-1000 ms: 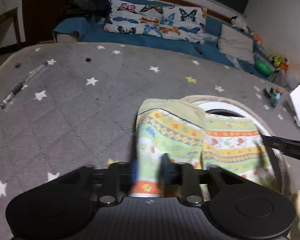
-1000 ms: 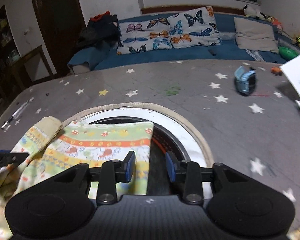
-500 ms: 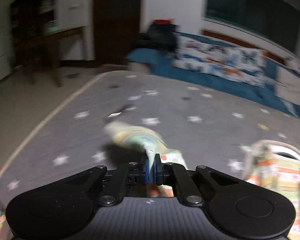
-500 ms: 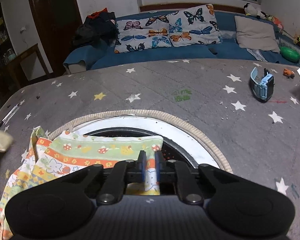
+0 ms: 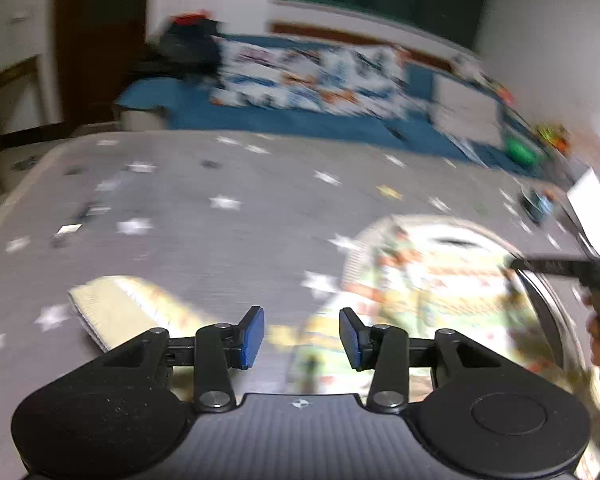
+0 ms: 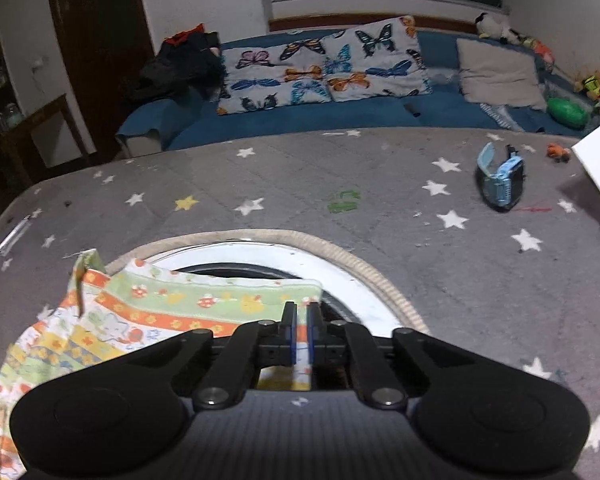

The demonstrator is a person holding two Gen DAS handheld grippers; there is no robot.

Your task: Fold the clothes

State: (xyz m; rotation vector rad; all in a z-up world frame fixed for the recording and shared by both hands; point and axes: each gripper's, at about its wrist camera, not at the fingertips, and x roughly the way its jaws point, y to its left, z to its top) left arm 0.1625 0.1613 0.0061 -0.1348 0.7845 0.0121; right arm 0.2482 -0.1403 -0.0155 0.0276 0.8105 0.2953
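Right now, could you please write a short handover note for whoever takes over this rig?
Left gripper: jaws opening, nothing pinched.
Right gripper: shut on the corner of the patterned garment.
Garment lies spread on the star-print cover, partly over the round opening; one cuffed end is laid out to the left.
Done: garment spread.
Left: the folds.

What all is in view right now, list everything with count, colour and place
patterned cotton garment: one, green, orange and yellow, draped over the round ring
round ring: one, white with beige rim, on the mat
star-print mat: one, grey, underneath everything
child's watch: one, light blue, mat's far right
pen: one, silver, mat's left edge
butterfly pillows: two, white, on the blue couch
plain cushion: one, beige, couch right
left gripper: black, jaws opening, nothing between them
right gripper: black, jaws shut on the garment
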